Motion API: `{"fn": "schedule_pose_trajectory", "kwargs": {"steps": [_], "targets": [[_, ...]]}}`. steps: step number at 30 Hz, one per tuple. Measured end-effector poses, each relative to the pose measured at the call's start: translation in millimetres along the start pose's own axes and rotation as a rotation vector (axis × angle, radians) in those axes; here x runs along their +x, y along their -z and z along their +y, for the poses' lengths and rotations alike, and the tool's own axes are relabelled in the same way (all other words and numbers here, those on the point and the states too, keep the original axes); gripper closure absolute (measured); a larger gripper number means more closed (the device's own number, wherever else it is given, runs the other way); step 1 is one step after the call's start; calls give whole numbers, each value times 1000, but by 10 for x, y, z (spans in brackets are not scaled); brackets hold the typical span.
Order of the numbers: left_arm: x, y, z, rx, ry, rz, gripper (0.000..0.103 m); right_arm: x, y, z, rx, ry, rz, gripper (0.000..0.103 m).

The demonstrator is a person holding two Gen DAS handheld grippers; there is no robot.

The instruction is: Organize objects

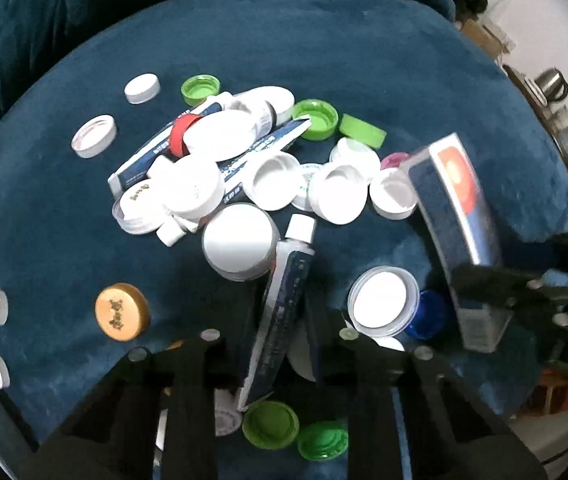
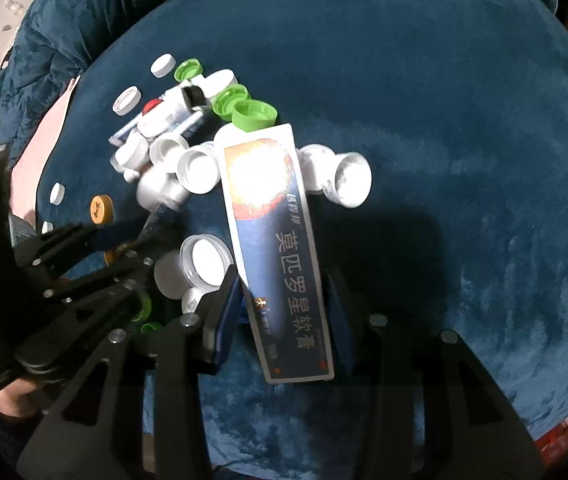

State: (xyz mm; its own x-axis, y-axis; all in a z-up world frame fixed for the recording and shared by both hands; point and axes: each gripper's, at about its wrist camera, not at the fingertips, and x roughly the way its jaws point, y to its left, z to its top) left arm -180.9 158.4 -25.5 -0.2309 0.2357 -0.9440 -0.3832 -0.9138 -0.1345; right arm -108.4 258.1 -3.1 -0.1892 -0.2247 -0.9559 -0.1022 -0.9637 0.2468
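My left gripper [image 1: 279, 332] points down and is shut on a blue and white ointment tube [image 1: 284, 304], whose white cap [image 1: 302, 228] points away from me. My right gripper [image 2: 284, 312] is shut on a long blue ointment box [image 2: 273, 236] with a red disc and white lettering, held above the cloth. In the left wrist view the box [image 1: 456, 216] hangs at the right in the right gripper [image 1: 480, 284]. In the right wrist view the left gripper [image 2: 123, 240] reaches in from the left with the tube [image 2: 159, 216]. A pile of white, green and red lids [image 1: 235, 152] lies past both.
Everything lies on a dark blue plush cloth [image 1: 324, 40]. Loose lids are scattered around: a wooden-coloured one [image 1: 122, 311], an open white one [image 1: 384, 300], a blue one [image 1: 428, 316], green ones [image 1: 269, 424]. A kettle [image 1: 550, 82] and clutter stand beyond the right edge.
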Motion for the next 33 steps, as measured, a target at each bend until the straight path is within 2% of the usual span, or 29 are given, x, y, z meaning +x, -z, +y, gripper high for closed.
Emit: {"fn": "schedule_pose_trajectory", "kwargs": {"steps": [8,16,20,26,29,33], "targets": [[-336,-15,117,-75,76,-56,82,-121,-2,145,-9,-25,-36,61],[-748,226,371,-129,57,-110,82,-165,-61,463,-55,-58,-55,61],[-1045,352,652,-183,24,-147,82,-208,-56,714,-92,-79,-65,61],[-1618,656,1312,-312,-81,-235,82,-239,-10,1254,-166,-131,-69,61],[-1941,942,1728,-405,-122,-280,82,-274,52,1603,-223,-172,-68,61],[-2234,1374,2263,-525,-184,-298,82,-253,182,2156,-310,-236,-37,61]]}}
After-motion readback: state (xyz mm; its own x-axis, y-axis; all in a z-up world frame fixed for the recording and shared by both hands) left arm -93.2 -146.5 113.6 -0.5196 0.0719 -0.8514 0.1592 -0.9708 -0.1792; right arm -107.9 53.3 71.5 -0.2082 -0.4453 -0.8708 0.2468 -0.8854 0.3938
